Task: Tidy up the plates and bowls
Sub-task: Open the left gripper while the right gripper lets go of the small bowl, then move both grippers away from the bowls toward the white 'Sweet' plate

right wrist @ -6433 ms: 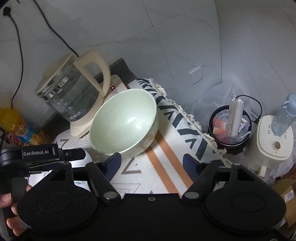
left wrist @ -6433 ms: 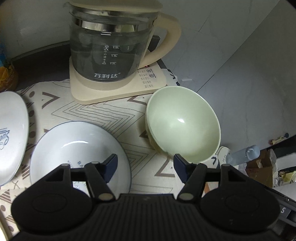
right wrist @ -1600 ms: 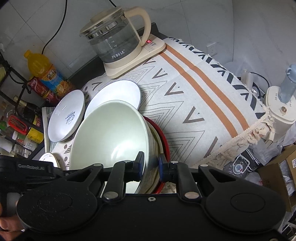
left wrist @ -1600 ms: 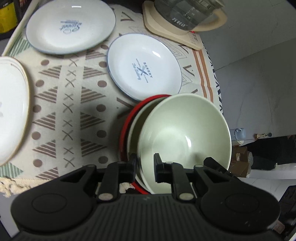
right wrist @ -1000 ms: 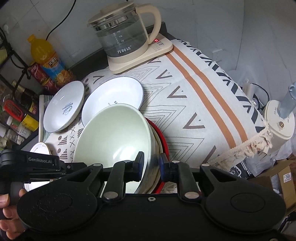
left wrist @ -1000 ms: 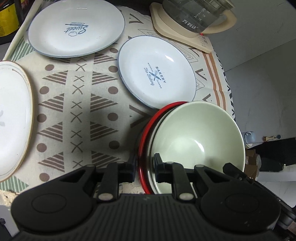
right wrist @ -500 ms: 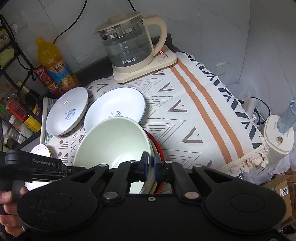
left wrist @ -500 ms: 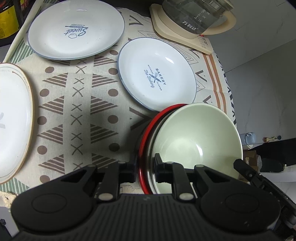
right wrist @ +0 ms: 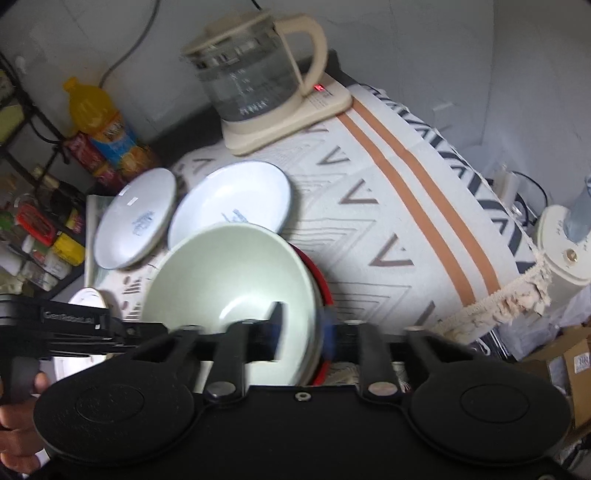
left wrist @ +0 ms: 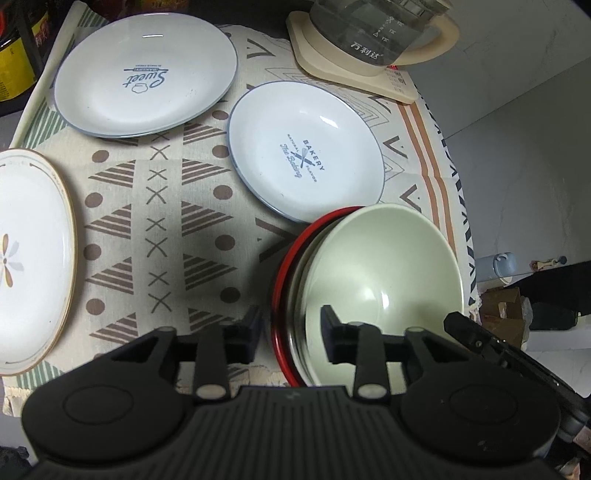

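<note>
Since half a second ago, I see both tools have just been opening: the left tool point(left wrist: 290, 330) and the right tool point(right wrist: 303, 332) each now stand apart, with the rim of the stacked bowls between the fingers but no pad pressing on it. The right view is blurred, so that contact there is hard to judge.

Around the stack, in the left view, the Bakery plate point(left wrist: 304, 149) lies at 12 o'clock from the bowls, its near edge just beside the red rim. The Sweet plate point(left wrist: 146, 72) sits at 10 o'clock, and a gold-rimmed plate point(left wrist: 31, 258) at 9 o'clock, well apart. The glass kettle point(left wrist: 373, 33) on its cream base stands at 12 o'clock, far back on the patterned cloth point(left wrist: 166, 236) covering the worktop. In the right view an orange drink bottle point(right wrist: 101, 122) stands at 11 o'clock by the wall.

The pale green bowl point(left wrist: 382, 273) is glossy and empty, nested upright in a red-rimmed bowl point(left wrist: 282, 280), near the cloth's front right corner.
</note>
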### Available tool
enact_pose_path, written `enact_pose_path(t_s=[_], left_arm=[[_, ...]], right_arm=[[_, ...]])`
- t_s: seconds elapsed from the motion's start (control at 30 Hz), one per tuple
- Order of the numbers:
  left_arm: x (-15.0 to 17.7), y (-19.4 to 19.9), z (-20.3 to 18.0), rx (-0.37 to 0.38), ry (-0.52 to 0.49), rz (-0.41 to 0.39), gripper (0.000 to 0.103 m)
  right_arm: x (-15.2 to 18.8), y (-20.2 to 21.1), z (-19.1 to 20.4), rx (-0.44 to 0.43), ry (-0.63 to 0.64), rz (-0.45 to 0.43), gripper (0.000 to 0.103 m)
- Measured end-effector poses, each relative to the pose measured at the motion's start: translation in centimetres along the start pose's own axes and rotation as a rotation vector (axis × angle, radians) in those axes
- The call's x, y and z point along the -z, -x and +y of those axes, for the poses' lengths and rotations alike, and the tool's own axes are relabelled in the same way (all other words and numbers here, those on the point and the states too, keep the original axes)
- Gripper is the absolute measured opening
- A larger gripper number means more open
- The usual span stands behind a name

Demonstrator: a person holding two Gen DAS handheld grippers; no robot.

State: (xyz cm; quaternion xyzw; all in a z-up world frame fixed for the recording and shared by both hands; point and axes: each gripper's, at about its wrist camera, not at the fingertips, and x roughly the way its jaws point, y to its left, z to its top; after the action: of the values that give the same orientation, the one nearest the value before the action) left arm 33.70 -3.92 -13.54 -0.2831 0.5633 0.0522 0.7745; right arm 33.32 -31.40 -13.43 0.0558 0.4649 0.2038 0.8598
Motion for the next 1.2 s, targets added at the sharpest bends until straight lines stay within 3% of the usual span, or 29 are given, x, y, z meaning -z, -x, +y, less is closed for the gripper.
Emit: enact_pose_path(t_s=[0.07, 0.2, 0.3, 0.37, 0.43, 0.87, 1.2], left_arm=[[0.0, 0.5, 0.0, 0.004, 0.001, -0.015, 0.043], [0.0, 1.6, -0.1, 0.005, -0.012, -0.041, 0.059], [0.1, 2.2, 0.2, -0.023, -0.024, -0.048, 0.070], [0.3, 2.5, 0.7, -0.024, -0.021, -0.050, 0.073], [0.6, 2.9, 1.3, -0.024, -0.014, -0.052, 0.074], [2.5, 5.3, 6.5, -0.038, 0.051, -0.087, 0.076], [2.7, 7.1, 9.0, -0.043, 0.117, -0.137, 0.076]], right_arm=[[-0.1, 0.5, 0.5, 0.004, 0.018, -0.015, 0.047], [-0.2, 1.2, 1.4, -0.006, 0.029, -0.028, 0.051], [-0.4, 1.6, 2.2, -0.015, 0.053, -0.038, 0.064], [-0.5, 2.1, 3.0, -0.038, 0.079, -0.048, 0.079], [-0.6, 2.4, 3.8, -0.042, 0.097, -0.058, 0.086], [0.1, 1.9, 8.0, -0.046, 0.136, -0.052, 0.088], [-0.2, 1.8, 11.0, -0.067, 0.186, -0.053, 0.098]])
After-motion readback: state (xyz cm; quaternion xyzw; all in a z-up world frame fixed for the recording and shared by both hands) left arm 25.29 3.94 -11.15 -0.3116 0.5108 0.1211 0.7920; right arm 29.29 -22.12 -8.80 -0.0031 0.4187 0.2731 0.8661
